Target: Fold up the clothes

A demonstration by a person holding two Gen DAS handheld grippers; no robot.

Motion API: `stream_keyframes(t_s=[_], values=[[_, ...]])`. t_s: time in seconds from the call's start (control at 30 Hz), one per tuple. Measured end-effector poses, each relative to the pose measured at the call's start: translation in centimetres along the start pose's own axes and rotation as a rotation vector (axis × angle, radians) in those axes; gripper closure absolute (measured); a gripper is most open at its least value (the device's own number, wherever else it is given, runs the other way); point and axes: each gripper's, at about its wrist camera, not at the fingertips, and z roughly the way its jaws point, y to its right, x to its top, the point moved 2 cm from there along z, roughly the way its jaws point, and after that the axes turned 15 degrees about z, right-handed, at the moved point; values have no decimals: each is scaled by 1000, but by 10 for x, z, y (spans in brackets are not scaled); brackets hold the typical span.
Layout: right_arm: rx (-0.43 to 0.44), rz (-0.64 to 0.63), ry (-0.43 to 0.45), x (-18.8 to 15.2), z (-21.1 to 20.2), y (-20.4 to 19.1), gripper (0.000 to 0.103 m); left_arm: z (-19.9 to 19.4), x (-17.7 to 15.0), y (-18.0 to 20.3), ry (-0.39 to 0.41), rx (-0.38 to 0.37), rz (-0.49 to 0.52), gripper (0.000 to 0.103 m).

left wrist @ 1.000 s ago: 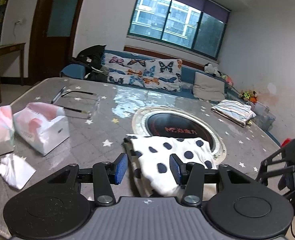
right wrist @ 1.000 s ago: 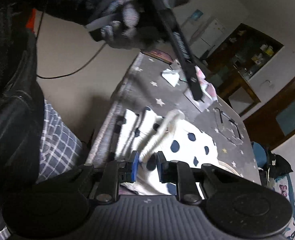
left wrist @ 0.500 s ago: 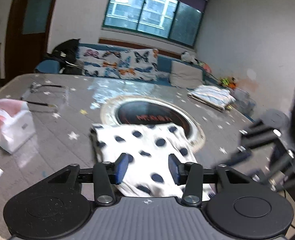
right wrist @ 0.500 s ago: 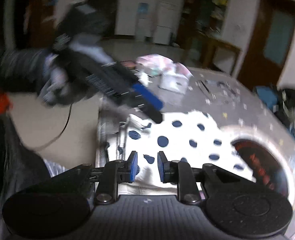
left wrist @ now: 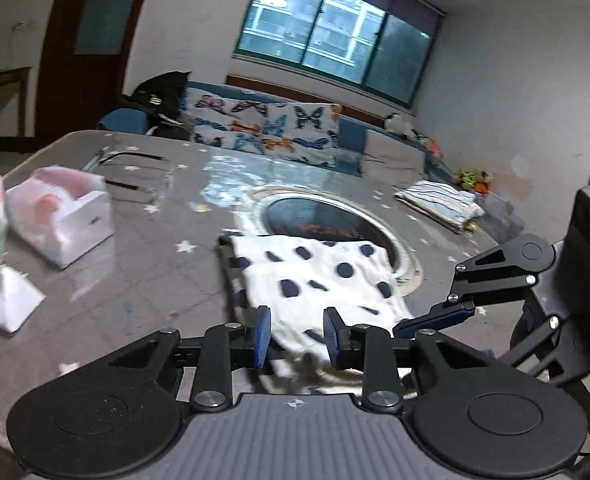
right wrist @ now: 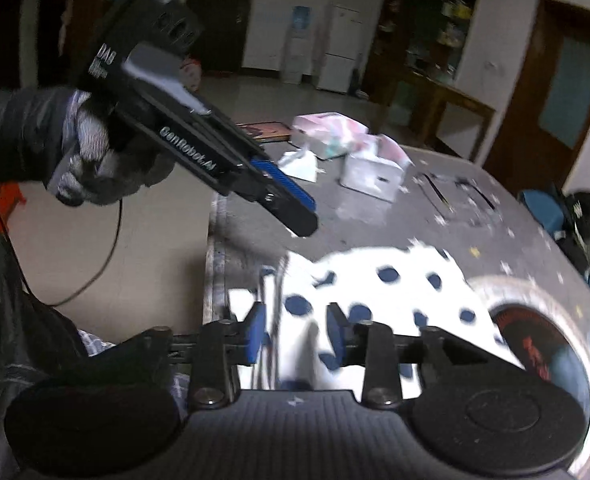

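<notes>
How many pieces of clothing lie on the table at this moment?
2. The polka-dot garment lies at the near edge, partly over the round inset. A folded striped garment lies at the far right edge. Others may be out of view.

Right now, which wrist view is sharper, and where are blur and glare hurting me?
Left wrist view is the sharper: the polka-dot garment reads clearly, though window glare washes the table behind it and the fisheye bends the room's edges. Right wrist view is motion-blurred: the dots smear near the right gripper, and the white cloth is overexposed; the left gripper stays fairly legible.
</notes>
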Motion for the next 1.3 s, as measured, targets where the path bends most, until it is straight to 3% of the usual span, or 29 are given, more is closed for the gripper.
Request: stream_keyframes(t_s=[0.27, 0.4, 0.47, 0.67, 0.83, 1.07, 1.23, 1.3], values=[[-70, -152, -41, 4, 41, -28, 65, -10, -5, -14, 19, 41, -58, 64], [-82, -142, -63, 1, 48, -29, 70, -10, -9, -17, 19, 37, -70, 64], [-82, -127, -66, 1, 47, -27, 79, -10, -10, -19, 18, 37, -76, 63], [-37, -18, -38, 10, 35, -7, 89, -11, -11, -22, 23, 40, -89, 60], [12, 31, -27, 12, 20, 2, 91, -11, -11, -23, 26, 42, -94, 60], [68, -16, -43, -6, 21, -8, 90, -4, -7, -21, 26, 29, -92, 60], [91, -11, -50, -8, 23, -11, 88, 5, 2, -10, 40, -18, -70, 60], [102, 1, -46, -7, 21, -10, 83, 11, 6, -4, 46, -42, -65, 60]])
